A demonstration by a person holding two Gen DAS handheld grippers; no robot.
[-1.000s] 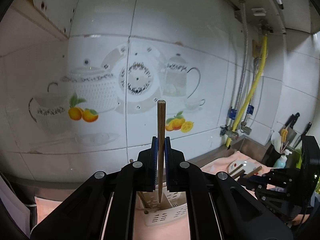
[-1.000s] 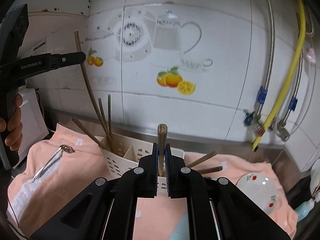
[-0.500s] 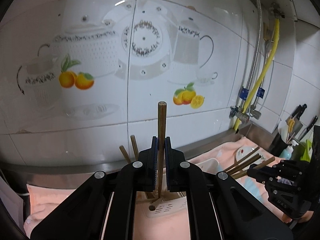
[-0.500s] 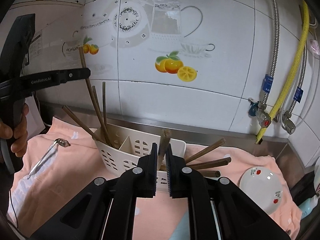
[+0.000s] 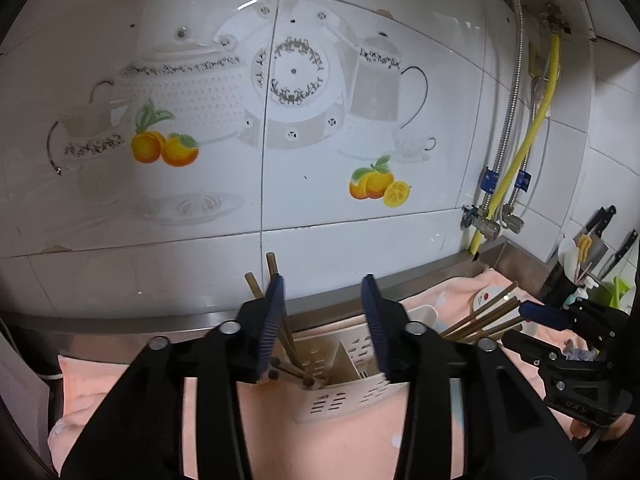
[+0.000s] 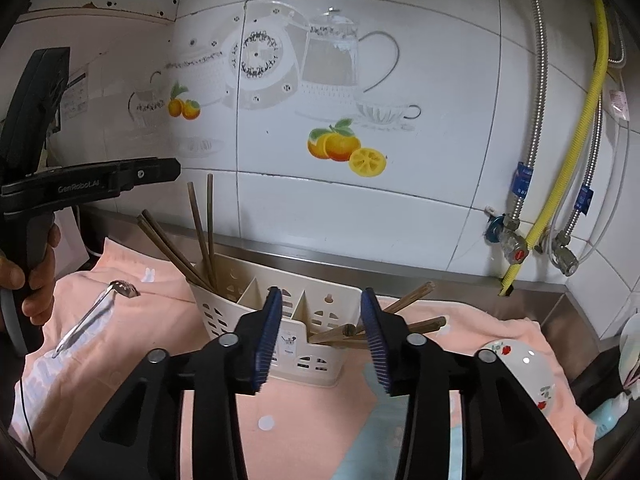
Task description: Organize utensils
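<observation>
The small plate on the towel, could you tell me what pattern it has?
The plate is white with small red flowers and green leaves, clearest in the right wrist view.

The wall tiles (image 6: 360, 208) are glossy white ceramic with printed teapots and oranges. A soft, matt pink cloth (image 6: 304, 420) covers the surface, and behind it runs a brushed steel ledge (image 6: 400, 268). The caddy (image 6: 304, 344) is smooth cream plastic with slotted walls. The chopsticks (image 6: 200, 232) look like brown, matt wood. A spoon (image 6: 96, 312) shines as polished metal. The plate (image 6: 524, 372) is glazed white ceramic. The hoses (image 6: 532, 128) are ribbed metal, one in yellow plastic. Each gripper is matt black plastic with ridged blue fingers (image 6: 268, 340).
</observation>
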